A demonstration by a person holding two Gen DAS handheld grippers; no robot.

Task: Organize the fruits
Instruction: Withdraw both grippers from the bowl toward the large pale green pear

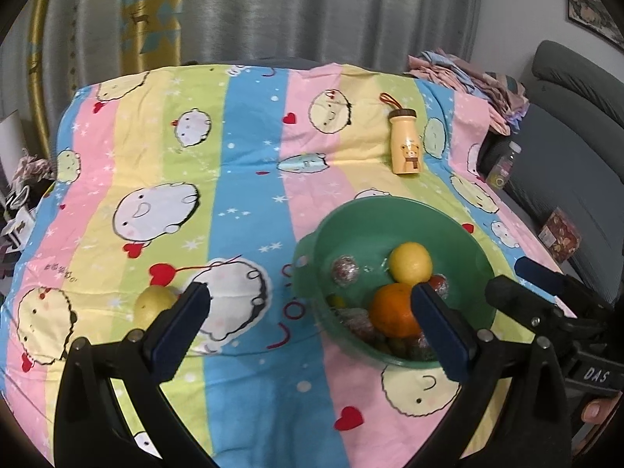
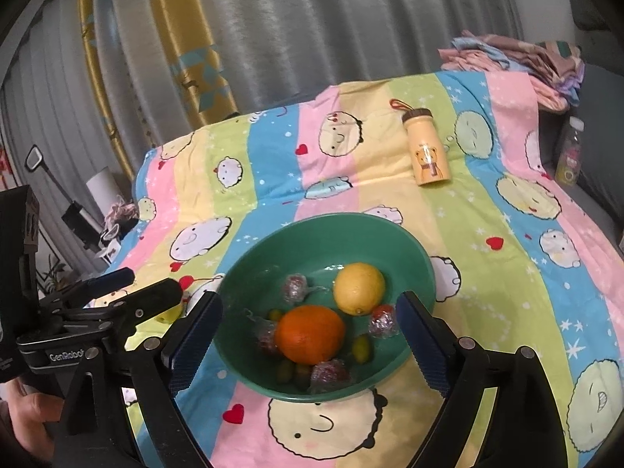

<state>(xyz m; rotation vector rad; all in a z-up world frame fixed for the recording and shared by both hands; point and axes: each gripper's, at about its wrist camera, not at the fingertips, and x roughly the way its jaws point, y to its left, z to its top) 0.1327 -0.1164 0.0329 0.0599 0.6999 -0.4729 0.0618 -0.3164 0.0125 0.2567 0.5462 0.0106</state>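
A green bowl (image 1: 351, 218) (image 2: 273, 249) sits on the striped cartoon cloth. It holds an orange (image 1: 392, 310) (image 2: 310, 333), a lemon (image 1: 409, 267) (image 2: 358, 288), several foil-wrapped balls (image 2: 294, 286) and small green fruits (image 2: 360, 347). A second lemon (image 1: 152, 306) lies on the cloth left of the bowl, beside my left gripper's left finger. My left gripper (image 1: 310, 314) is open and empty, above the cloth by the bowl's left rim. My right gripper (image 2: 308, 323) is open and empty, its fingers spread on either side of the bowl above the orange.
A yellow bear-print bottle (image 1: 405, 144) (image 2: 429, 148) lies on the cloth behind the bowl. Folded clothes (image 2: 518, 56) are piled at the far right. A grey sofa (image 1: 565, 117) with a jar (image 2: 569, 152) stands to the right. Curtains hang behind.
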